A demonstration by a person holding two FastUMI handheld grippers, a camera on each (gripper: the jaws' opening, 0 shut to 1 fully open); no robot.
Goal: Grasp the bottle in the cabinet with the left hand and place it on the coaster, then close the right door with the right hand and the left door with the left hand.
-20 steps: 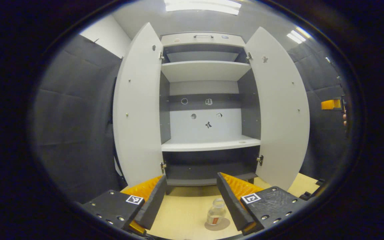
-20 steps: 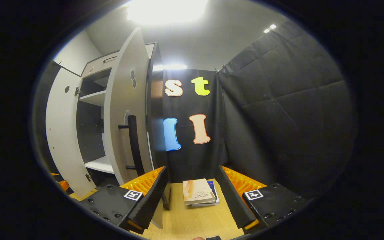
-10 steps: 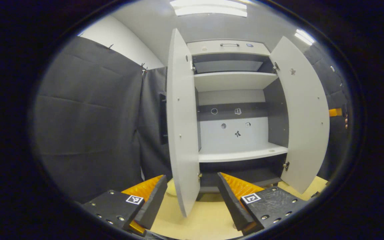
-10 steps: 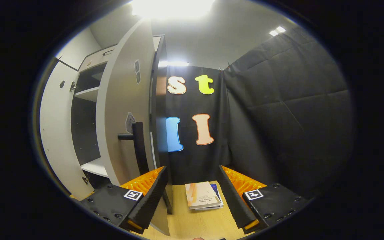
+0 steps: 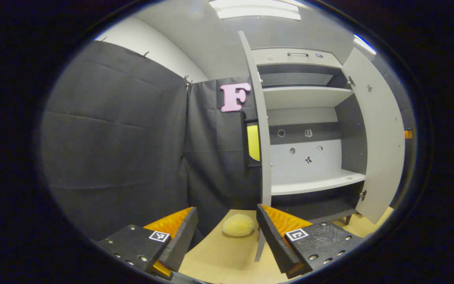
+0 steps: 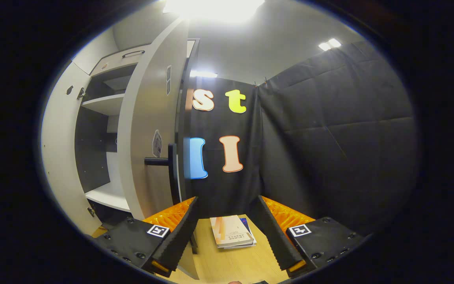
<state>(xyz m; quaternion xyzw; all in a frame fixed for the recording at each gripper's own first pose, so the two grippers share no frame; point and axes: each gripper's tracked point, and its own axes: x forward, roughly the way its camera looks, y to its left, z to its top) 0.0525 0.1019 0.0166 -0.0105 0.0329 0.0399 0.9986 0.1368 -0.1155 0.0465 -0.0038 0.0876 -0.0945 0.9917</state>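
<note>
In the left gripper view our left gripper (image 5: 224,232) is spread wide, holding nothing, over the table (image 5: 227,260). The left door (image 5: 261,118) stands upright, edge-on toward us, right door (image 5: 380,138) swung open farther right. A yellow sponge (image 5: 238,230) sits near. In the right gripper view our right gripper (image 6: 224,232) gapes empty too, beside the right door's (image 6: 146,130) vertical handle (image 6: 172,173); books (image 6: 231,236) lie ahead.

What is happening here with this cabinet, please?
A person holds a gripper in each hand before an open cabinet on a wooden table. Both doors stand open: the left door shows edge-on in the left gripper view, the right door with its dark handle in the right gripper view. The left gripper and right gripper are open, holding nothing. Books lie ahead.
</note>
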